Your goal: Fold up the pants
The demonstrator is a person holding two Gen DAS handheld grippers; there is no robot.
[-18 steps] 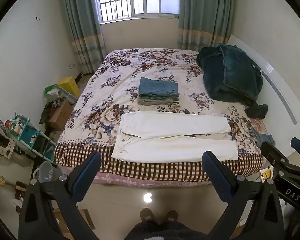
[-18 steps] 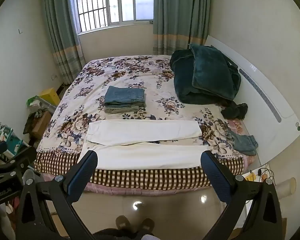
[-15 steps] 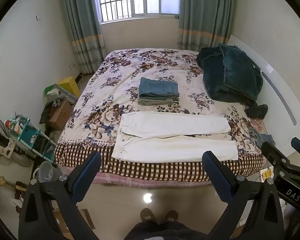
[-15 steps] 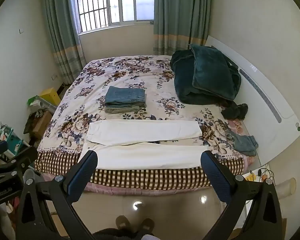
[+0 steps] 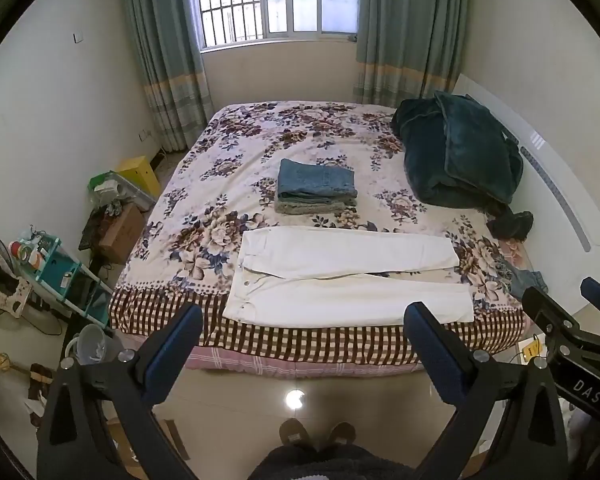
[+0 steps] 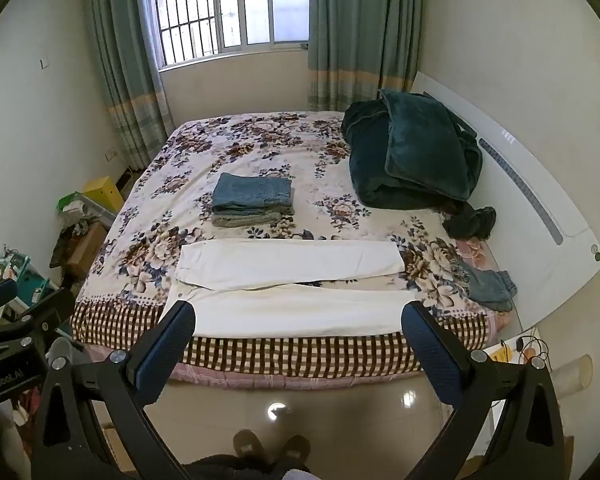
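White pants (image 5: 348, 276) (image 6: 292, 280) lie spread flat across the near edge of the bed (image 5: 260, 148) (image 6: 260, 140), waistband to the left and both legs running right. My left gripper (image 5: 302, 328) hangs open over the floor short of the bed, nothing between its blue-padded fingers. My right gripper (image 6: 298, 326) is likewise open and empty, held back from the bed. Each gripper shows at the edge of the other's view.
A folded stack of jeans (image 5: 317, 188) (image 6: 252, 200) sits mid-bed. A dark green blanket (image 5: 460, 160) is piled at the right by the white headboard (image 6: 540, 216). Small dark and blue garments (image 6: 488, 286) lie near it. Clutter and a shelf (image 5: 56, 268) crowd the floor at left. The person's slippers (image 5: 316, 434) stand on the tiles.
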